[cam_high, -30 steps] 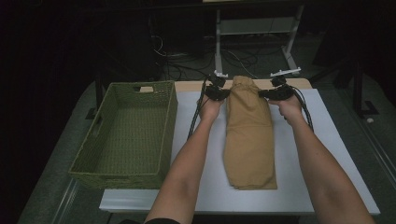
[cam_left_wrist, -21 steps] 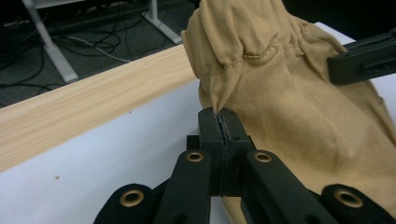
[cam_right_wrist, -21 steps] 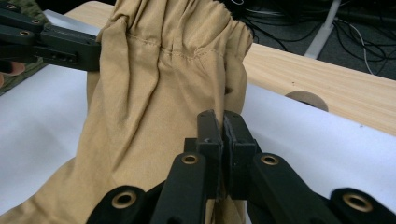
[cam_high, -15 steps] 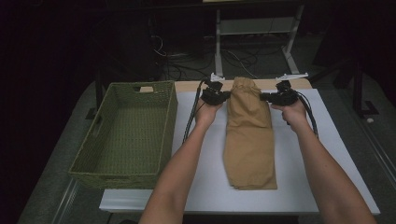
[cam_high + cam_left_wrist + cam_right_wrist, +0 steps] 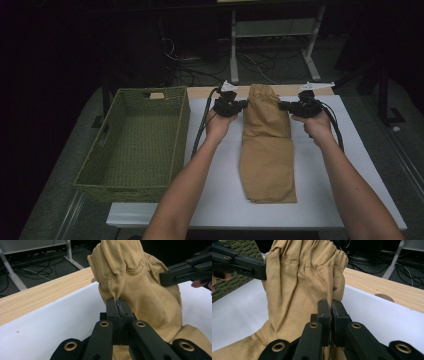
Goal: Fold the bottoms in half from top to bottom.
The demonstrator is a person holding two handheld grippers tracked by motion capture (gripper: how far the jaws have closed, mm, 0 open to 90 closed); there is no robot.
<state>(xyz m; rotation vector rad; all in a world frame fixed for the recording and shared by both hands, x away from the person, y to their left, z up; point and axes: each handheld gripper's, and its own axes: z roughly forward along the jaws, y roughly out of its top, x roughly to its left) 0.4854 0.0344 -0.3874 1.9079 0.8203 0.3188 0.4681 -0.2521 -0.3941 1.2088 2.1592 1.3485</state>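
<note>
The trousers lie folded lengthwise down the middle of the white table, their waistband end lifted off the surface near the far edge. The left gripper has its jaws clamped on the waistband's left side, and the right gripper has its jaws clamped on the right side. A green wicker basket stands by the table's left edge.

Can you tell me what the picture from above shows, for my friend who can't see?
Two hands pinch the top end of tan folded trousers with a left gripper and a right gripper, lifting that end off a white table. A green woven basket sits to the left.
</note>
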